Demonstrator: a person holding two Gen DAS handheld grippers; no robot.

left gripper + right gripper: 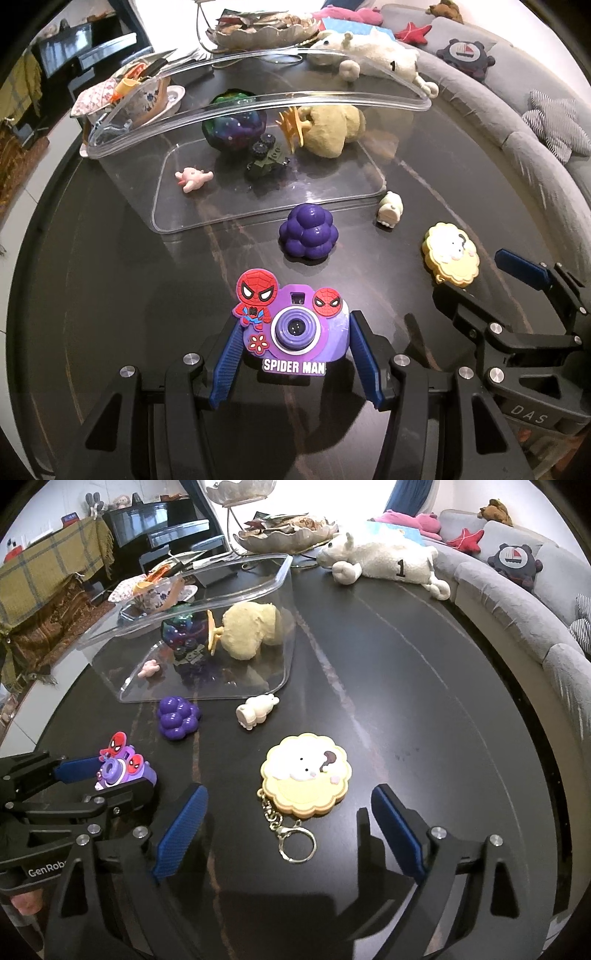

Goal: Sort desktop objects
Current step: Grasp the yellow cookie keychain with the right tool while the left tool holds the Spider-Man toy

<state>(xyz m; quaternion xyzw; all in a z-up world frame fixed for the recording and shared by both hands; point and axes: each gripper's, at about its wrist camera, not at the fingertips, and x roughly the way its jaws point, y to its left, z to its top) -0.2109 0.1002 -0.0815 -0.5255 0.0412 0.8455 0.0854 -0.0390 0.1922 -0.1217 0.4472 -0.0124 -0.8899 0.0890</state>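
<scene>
The left gripper [293,325] sits low on the dark table [110,277], its blue fingers [225,354] flanking a purple toy camera [295,328] lettered "SPIDER MAN"; whether the pads actually press its sides cannot be told. The toy carries two red masked-hero badges, a round violet lens and a small red flower. Just beyond it lie a purple grape cluster [308,234], a small cream figurine [390,210] and a scalloped yellow cookie keychain [450,256]. Farther off stands a clear plastic bin [266,199] holding a pink figurine [192,178], a green toy truck [267,158], a dark glittery ball [234,127] and a yellow plush [332,127].

The right wrist view shows the right gripper [288,812] spread wide around the cookie keychain [304,779], touching nothing. Only here do the keychain's chain and ring [297,843] appear, along with the number "1" on a white plush animal [384,559] at the table's far edge. The left wrist view alone gives the camera toy's front lettering.
</scene>
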